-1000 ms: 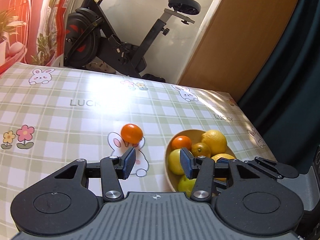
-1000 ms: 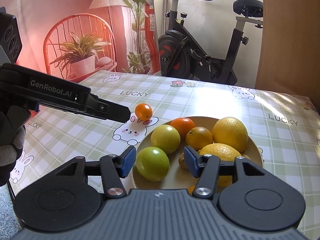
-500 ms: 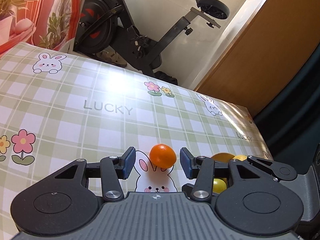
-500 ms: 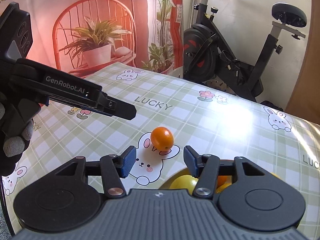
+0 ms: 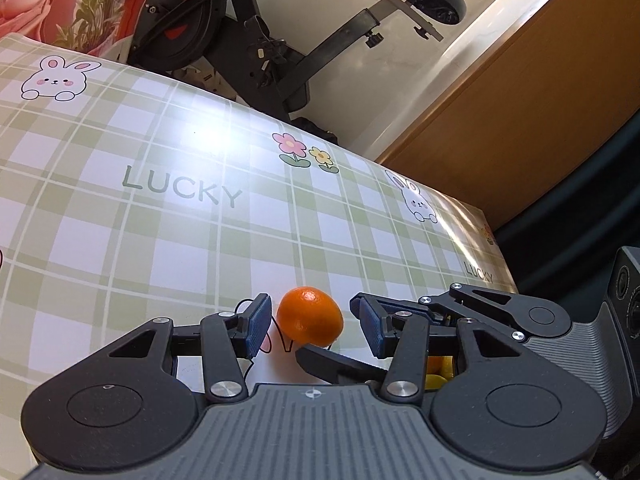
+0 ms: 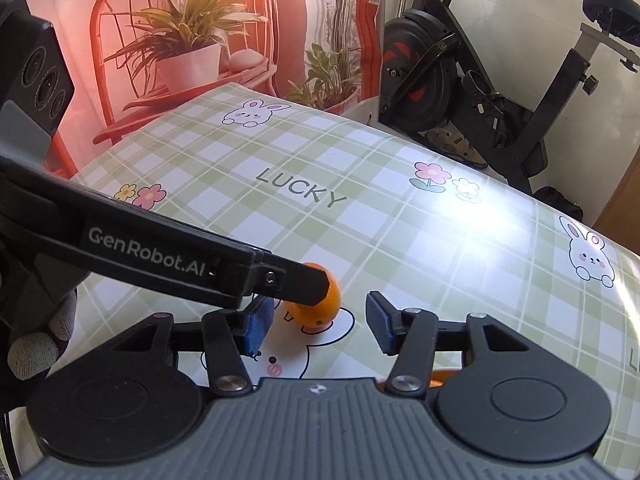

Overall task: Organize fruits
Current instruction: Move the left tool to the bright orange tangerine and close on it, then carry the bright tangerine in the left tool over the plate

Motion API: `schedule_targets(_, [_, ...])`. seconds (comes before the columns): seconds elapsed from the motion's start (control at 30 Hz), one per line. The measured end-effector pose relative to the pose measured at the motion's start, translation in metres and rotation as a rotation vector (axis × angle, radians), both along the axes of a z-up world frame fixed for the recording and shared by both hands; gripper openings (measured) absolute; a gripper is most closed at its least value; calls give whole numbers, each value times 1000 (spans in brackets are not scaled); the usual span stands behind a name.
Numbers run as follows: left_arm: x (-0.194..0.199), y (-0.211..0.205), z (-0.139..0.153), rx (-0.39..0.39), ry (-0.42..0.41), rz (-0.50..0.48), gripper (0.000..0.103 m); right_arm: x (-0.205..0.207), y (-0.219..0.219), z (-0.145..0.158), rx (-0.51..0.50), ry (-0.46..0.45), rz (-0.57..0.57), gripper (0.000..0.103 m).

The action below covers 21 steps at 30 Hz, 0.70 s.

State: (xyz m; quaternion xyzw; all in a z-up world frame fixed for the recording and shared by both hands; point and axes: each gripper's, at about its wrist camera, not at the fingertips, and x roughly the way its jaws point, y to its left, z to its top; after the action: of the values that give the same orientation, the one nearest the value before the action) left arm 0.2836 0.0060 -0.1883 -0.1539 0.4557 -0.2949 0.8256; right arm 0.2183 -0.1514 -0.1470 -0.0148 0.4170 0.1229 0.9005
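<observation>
Left gripper (image 5: 311, 330): one, seen low in the left wrist view; its two blue pads (image 5: 258, 325) are spread apart, with a gap left on either side of the fruit, so nothing is gripped.
Right gripper (image 6: 320, 326): one, seen low in the right wrist view; its jaws have just been closing, yet the pads (image 6: 380, 322) are parted and no fruit is pressed between them.
Orange (image 5: 310, 317): one small round fruit is seen resting on the tablecloth, on a printed rabbit, between the left gripper's pads and apart from both. In the right wrist view it (image 6: 320, 308) lies just ahead of the right gripper's left pad and is partly covered by the left gripper's dark finger.
Other fruit (image 5: 438, 374): a yellow patch is glimpsed behind the left gripper's right linkage; a count cannot be made.
Gloved hand (image 6: 38, 340): one is seen at the left edge of the right wrist view.
Tablecloth (image 5: 120, 240): one, green and white checked; in the left wrist view two rabbits, two flowers and two "LUCKY" prints are counted beyond the orange.
Exercise bike (image 6: 480, 80): one is seen standing beyond the far table edge.
Potted plants (image 6: 188, 48): two are counted on the red backdrop.
</observation>
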Motion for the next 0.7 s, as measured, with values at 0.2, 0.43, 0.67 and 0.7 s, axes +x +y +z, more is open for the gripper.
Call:
schedule_targets(0.2, [4, 1, -9, -22, 34, 1, 51, 8, 11, -5, -32, 24, 37, 48])
schedule_targets(0.43, [5, 1, -17, -9, 46, 3, 49, 15, 11, -11, -36, 64, 18, 43])
schedule_targets(0.67, [-1, 5, -11, -3, 17, -1, 40, 17, 11, -14, 4, 79, -21, 39])
schedule_targets(0.7, [-3, 6, -9, 2, 8, -3, 40, 16, 12, -13, 4, 76, -21, 38])
